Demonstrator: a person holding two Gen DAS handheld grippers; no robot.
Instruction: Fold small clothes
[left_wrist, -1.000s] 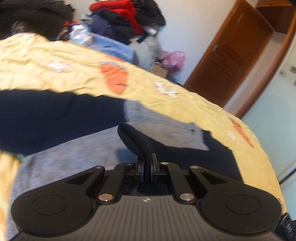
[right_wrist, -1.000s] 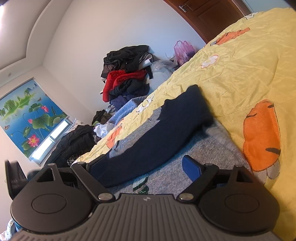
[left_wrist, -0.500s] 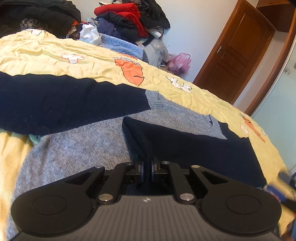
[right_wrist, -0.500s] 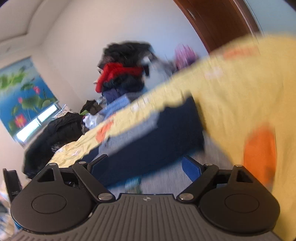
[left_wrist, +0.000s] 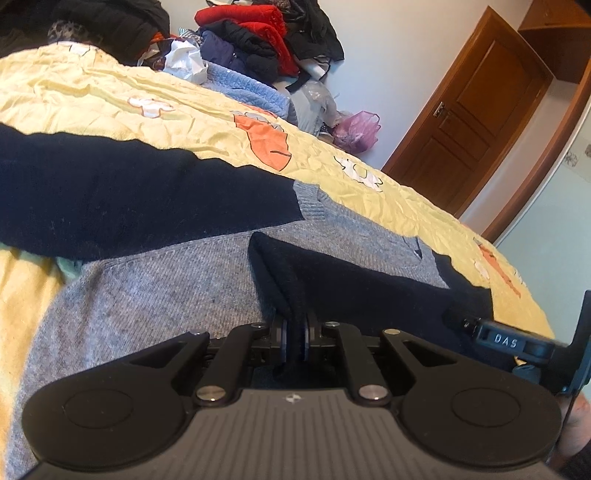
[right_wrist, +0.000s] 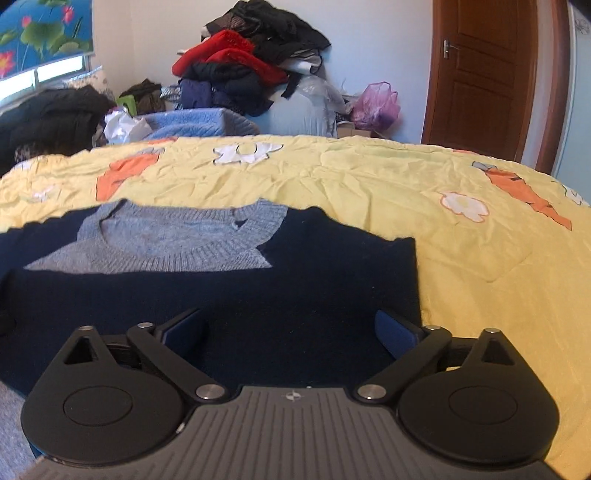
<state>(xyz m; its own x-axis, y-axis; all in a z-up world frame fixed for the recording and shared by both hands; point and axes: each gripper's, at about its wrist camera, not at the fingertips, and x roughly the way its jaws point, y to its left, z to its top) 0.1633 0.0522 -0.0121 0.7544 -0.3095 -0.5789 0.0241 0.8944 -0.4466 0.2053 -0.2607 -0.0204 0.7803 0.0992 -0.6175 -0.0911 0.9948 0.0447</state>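
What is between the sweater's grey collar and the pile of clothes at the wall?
Only yellow bedspread, printed with carrots and flowers, in the right wrist view.

The sweater (left_wrist: 155, 295) runs off the frame's left edge.

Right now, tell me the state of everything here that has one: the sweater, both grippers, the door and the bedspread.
Grey and navy knitted sweater: lying flat, navy sleeve folded across it.
Navy sleeve: end pinched in the left gripper.
Left gripper: jaws shut on the sleeve.
Right gripper: jaws opening, nothing gripped.
Brown wooden door: closed.
Yellow carrot-print bedspread: spread out, creased.
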